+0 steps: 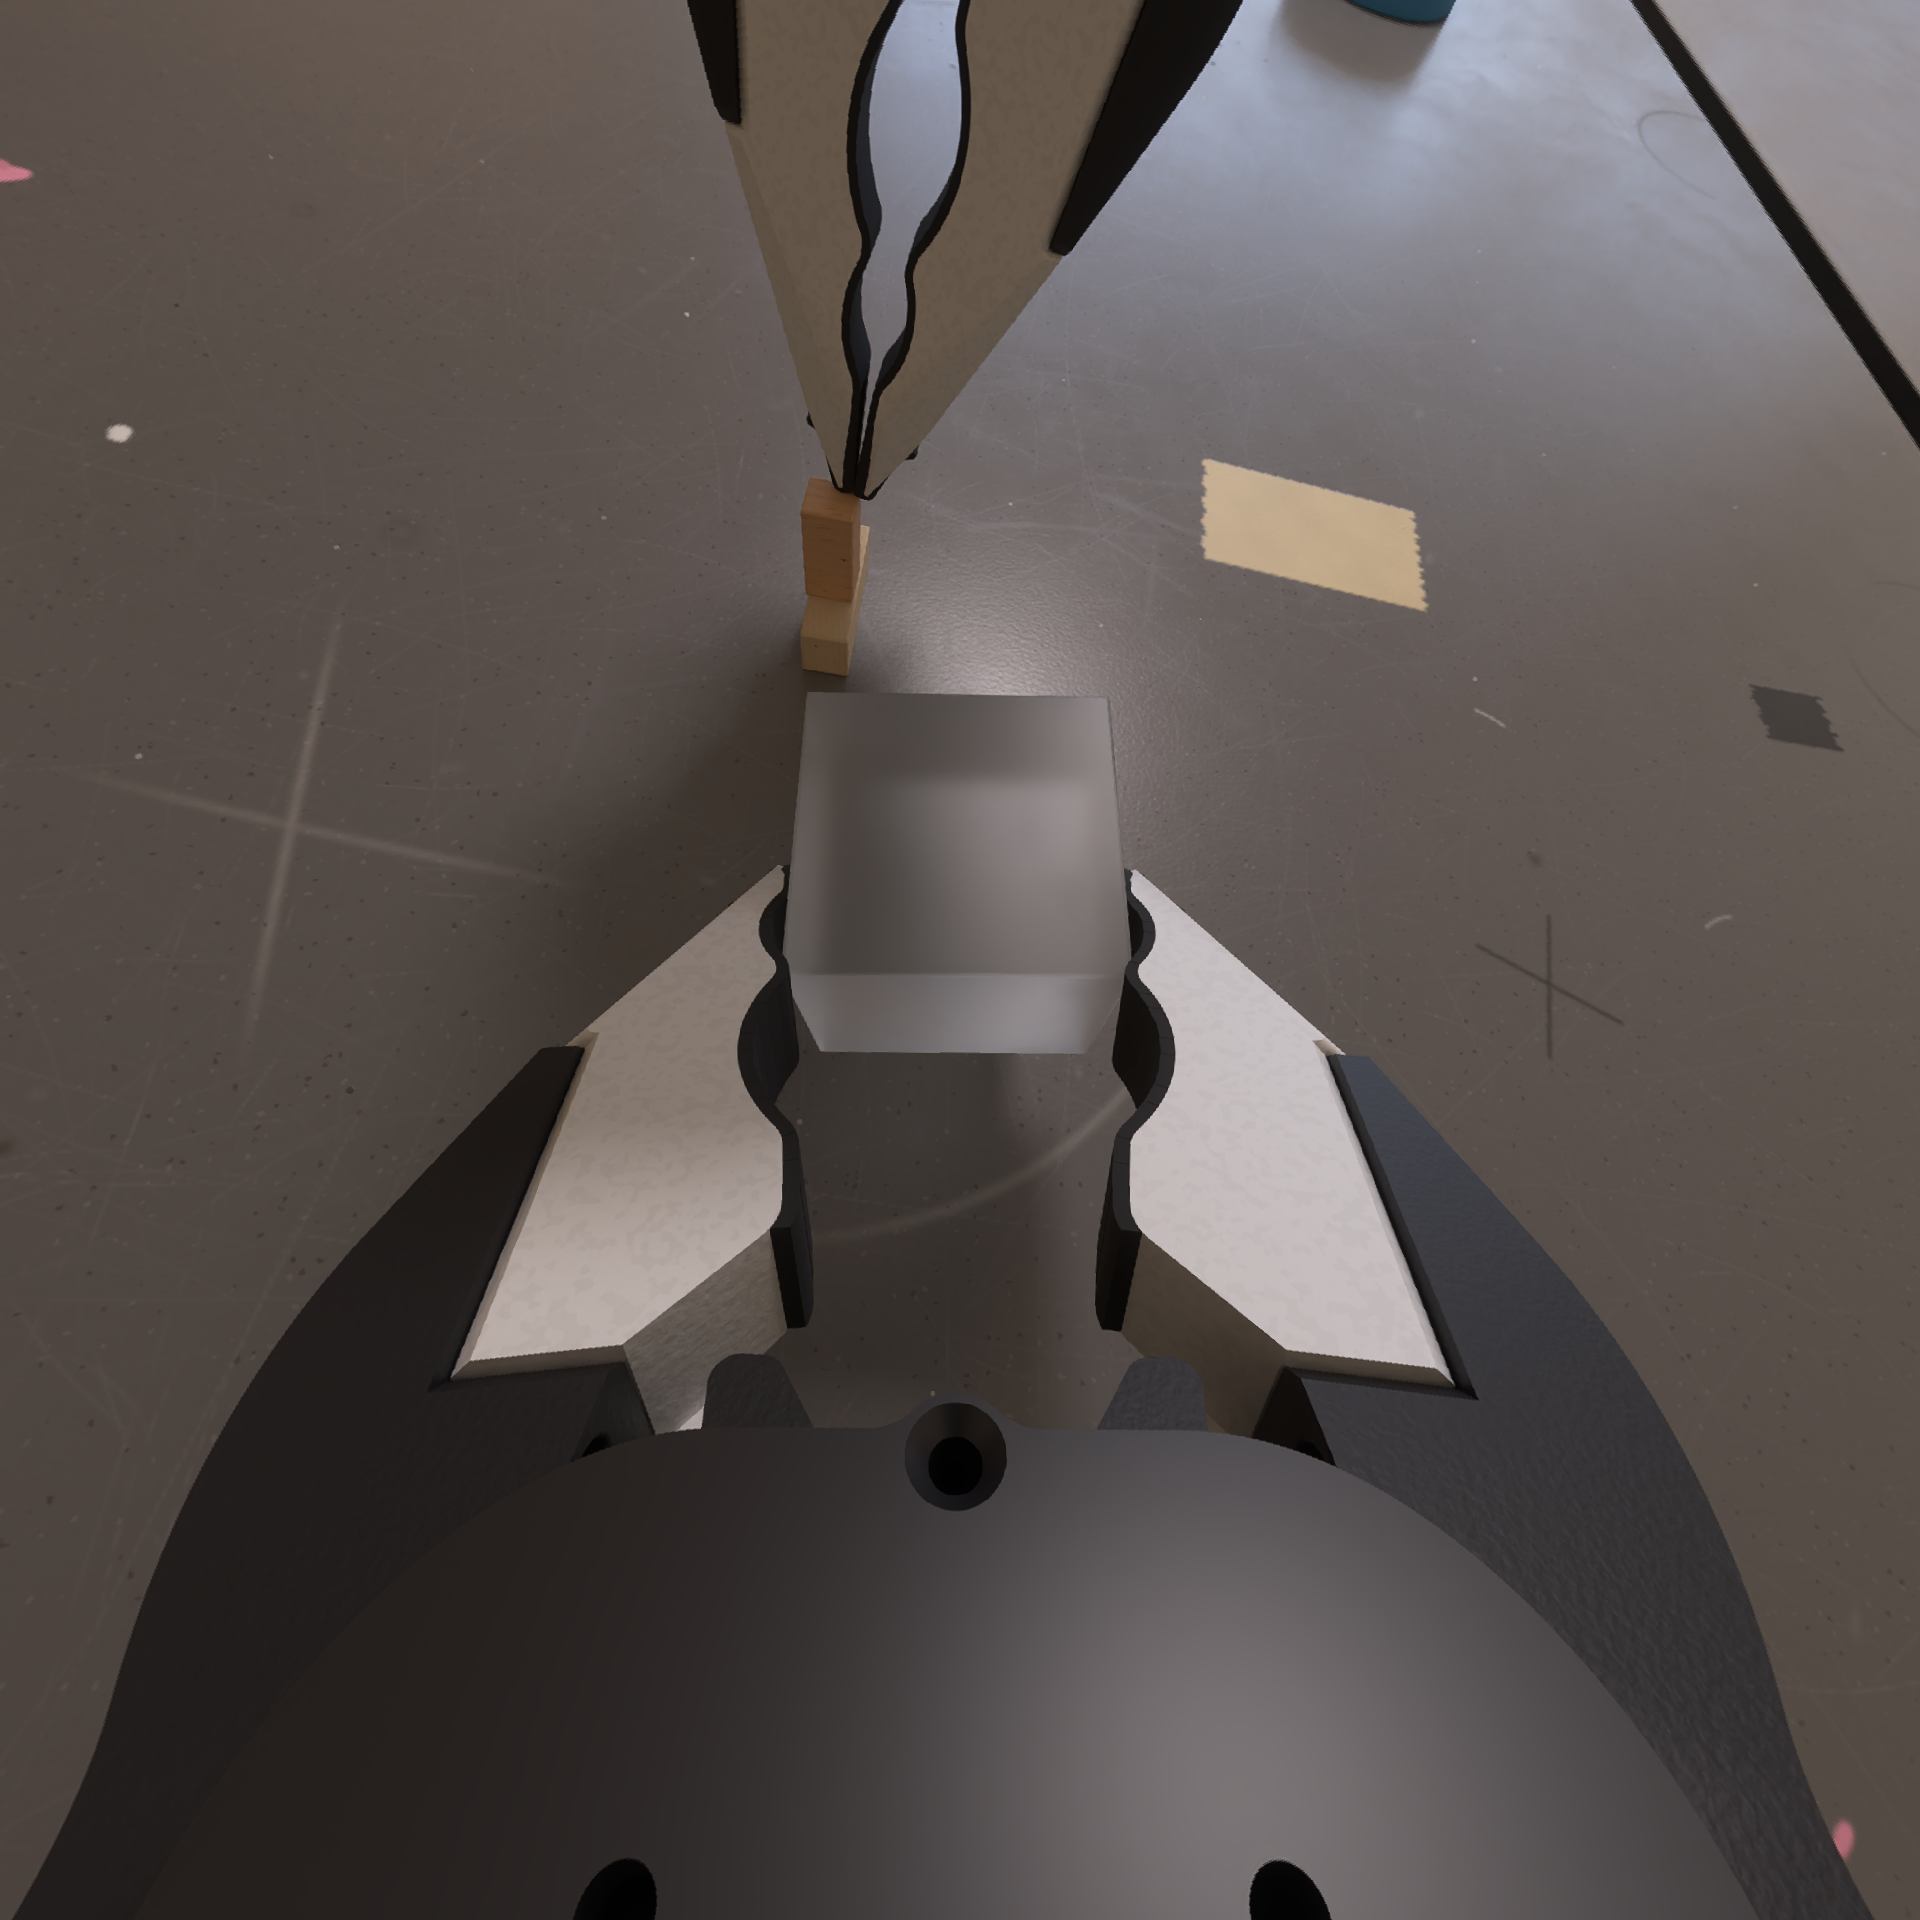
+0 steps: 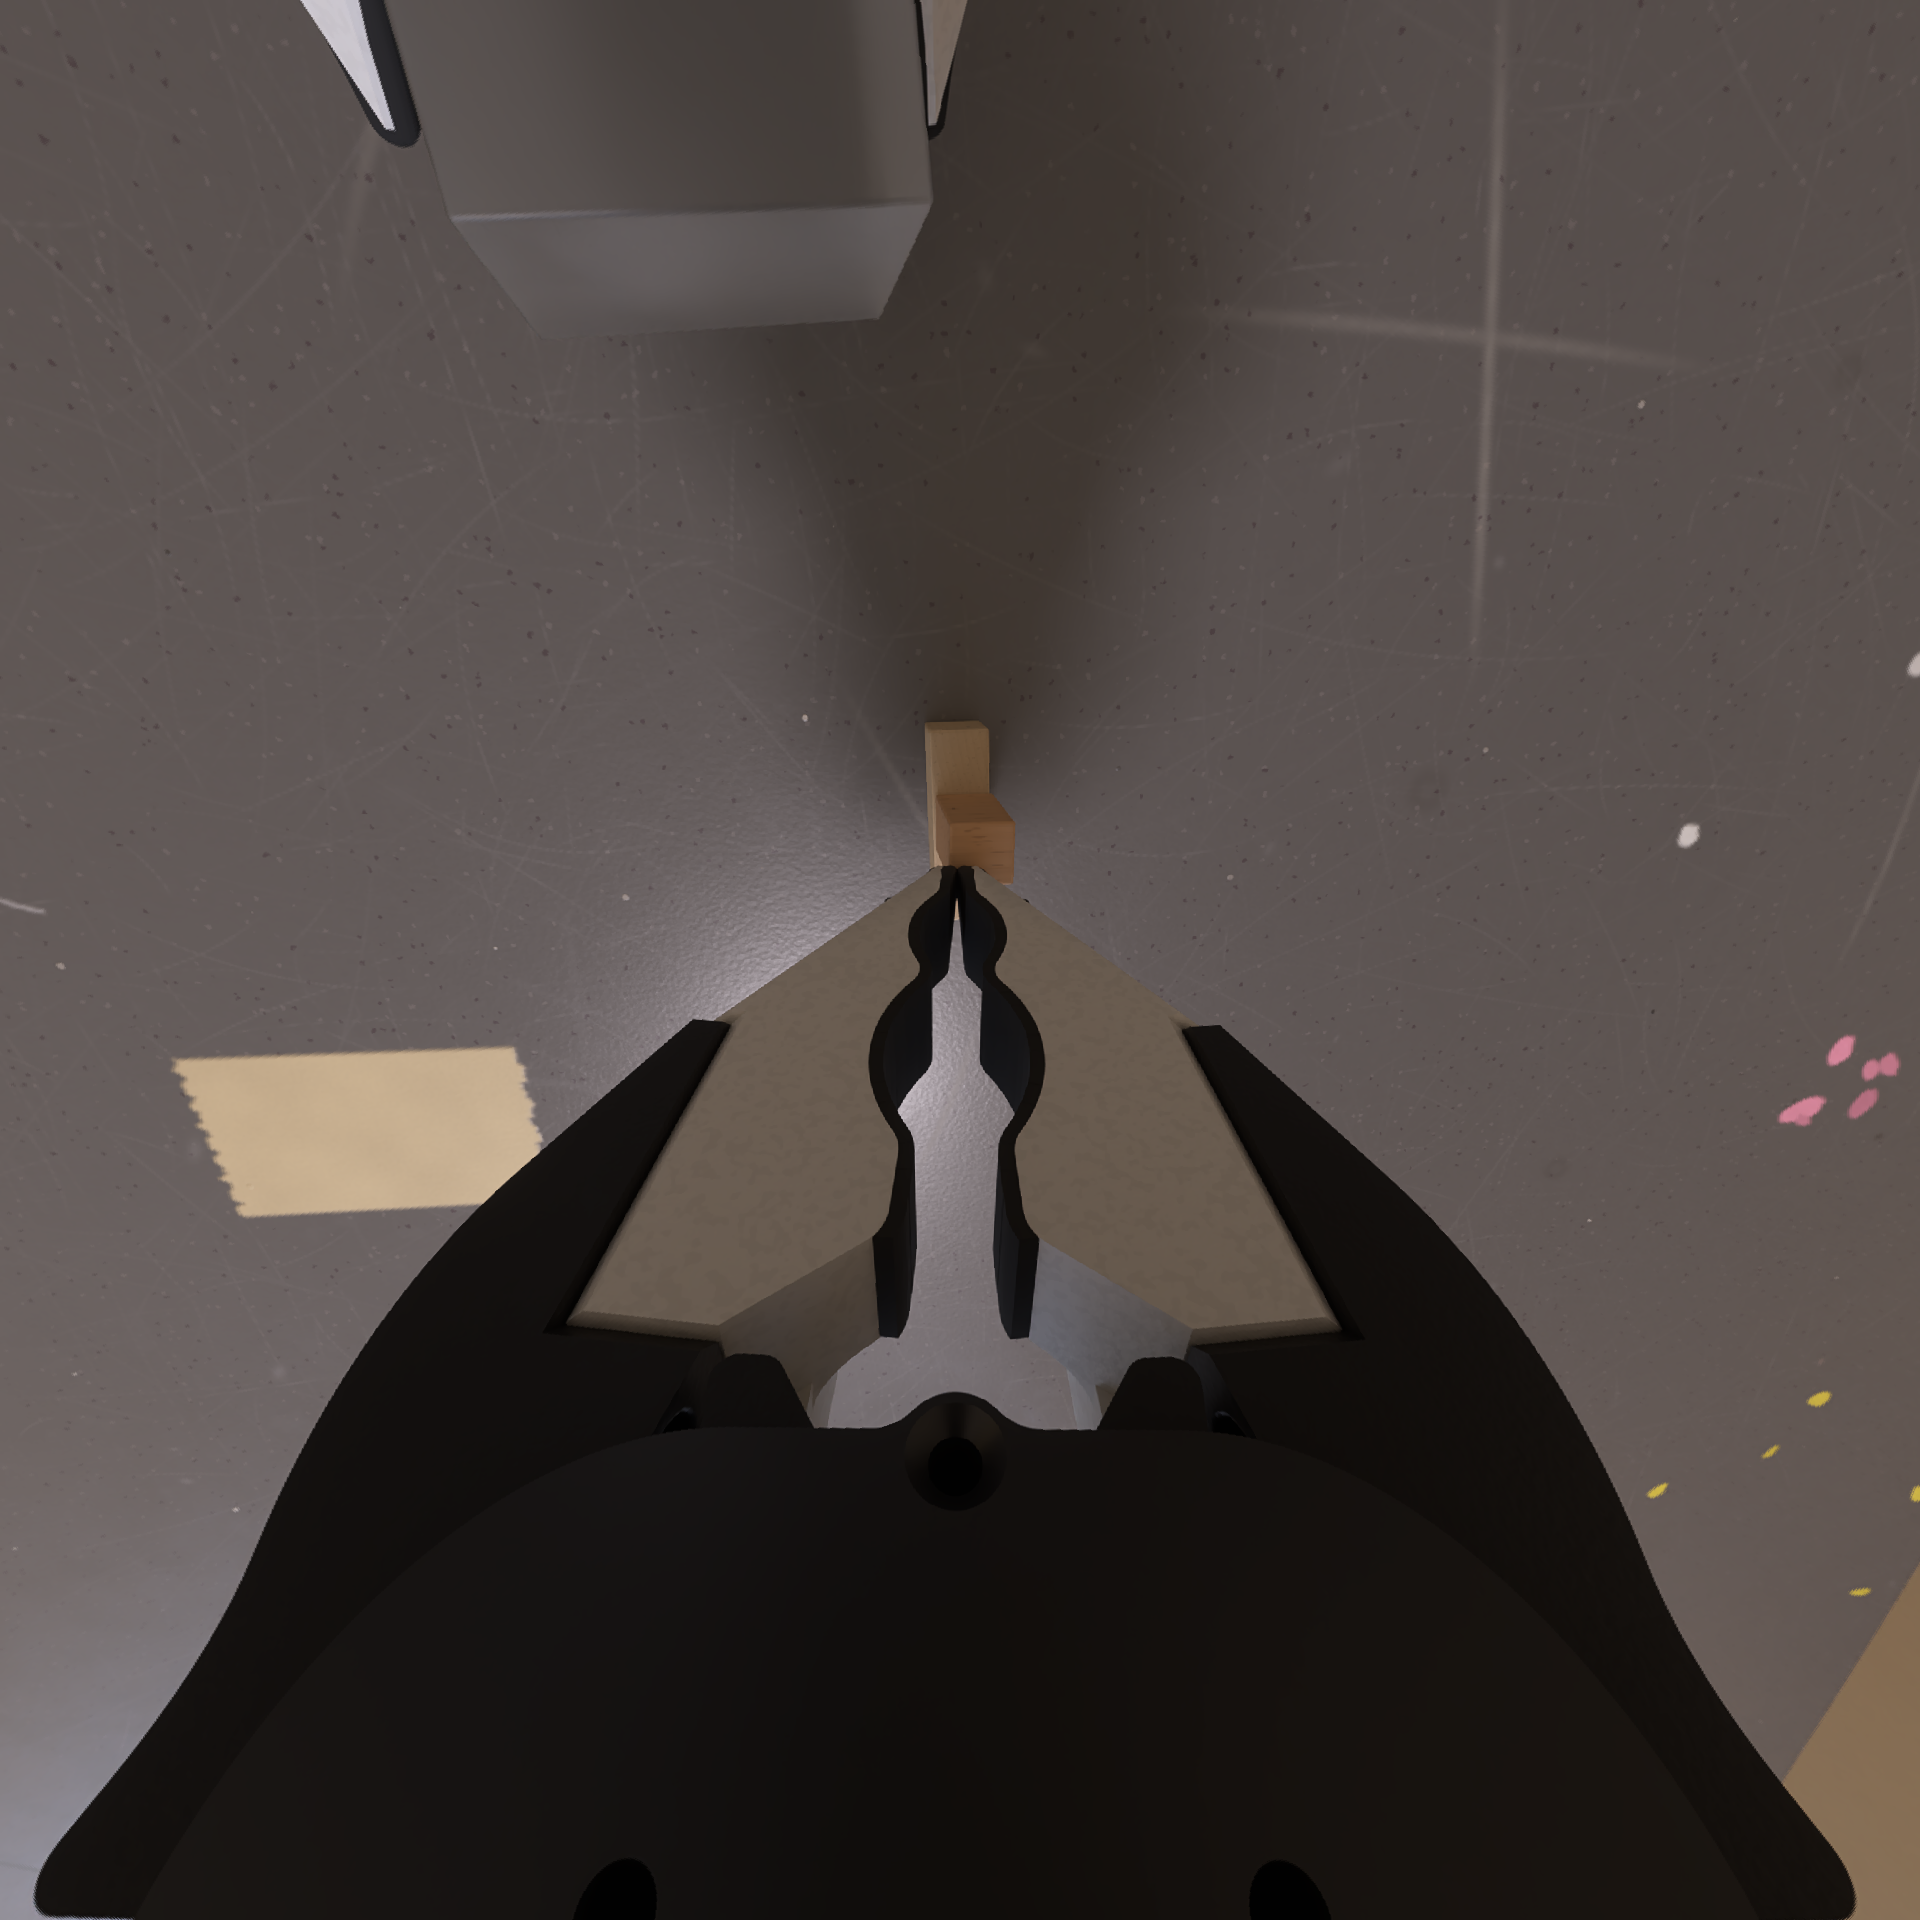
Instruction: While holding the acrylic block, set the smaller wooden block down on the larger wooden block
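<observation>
Frosted, see-through acrylic fills your left hand-held gripper: the acrylic block sits clamped between its two white fingers, pressed on both sides, with its far end jutting past the tips. From your right wrist view the same block hangs at the top of the picture, apart from the dark grey bench.

Your right hand-held gripper is nearly closed, its tips pinching the top of the smaller wooden block. In the left wrist view that gripper comes down from above, and the smaller wooden block stands upright beneath it, on top of the larger wooden block, set a little off to one side. Whether the two blocks touch you cannot tell for sure; they look stacked. The larger wooden block rests on the bench, just beyond the acrylic.

A tan patch of tape lies on the bench well to one side of the stack.
</observation>
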Controlling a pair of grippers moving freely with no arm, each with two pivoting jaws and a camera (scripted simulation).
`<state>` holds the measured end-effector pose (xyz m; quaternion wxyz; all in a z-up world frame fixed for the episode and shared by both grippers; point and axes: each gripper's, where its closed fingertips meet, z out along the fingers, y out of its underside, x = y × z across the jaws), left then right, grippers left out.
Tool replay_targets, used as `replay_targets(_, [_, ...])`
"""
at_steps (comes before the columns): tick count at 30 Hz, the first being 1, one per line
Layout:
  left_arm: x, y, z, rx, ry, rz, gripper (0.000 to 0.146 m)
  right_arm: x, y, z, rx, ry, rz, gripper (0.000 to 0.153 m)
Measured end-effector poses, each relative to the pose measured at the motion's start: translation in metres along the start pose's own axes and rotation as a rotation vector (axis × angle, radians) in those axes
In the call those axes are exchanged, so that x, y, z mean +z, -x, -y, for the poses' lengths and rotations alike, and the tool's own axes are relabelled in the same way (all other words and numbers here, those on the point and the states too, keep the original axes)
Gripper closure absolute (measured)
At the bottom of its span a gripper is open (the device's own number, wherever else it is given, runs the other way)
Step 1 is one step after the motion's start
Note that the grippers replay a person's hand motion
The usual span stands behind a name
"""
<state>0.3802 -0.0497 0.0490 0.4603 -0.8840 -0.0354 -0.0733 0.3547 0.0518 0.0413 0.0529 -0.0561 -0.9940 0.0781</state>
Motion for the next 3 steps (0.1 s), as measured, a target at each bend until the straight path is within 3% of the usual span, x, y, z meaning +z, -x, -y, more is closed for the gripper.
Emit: replay_targets(3, [0.0006,0.0000,-0.0005,-0.001,0.002,-0.002,0.086,0.0000,0.0000,0.0000,-0.005,0.010,0.006,0.153])
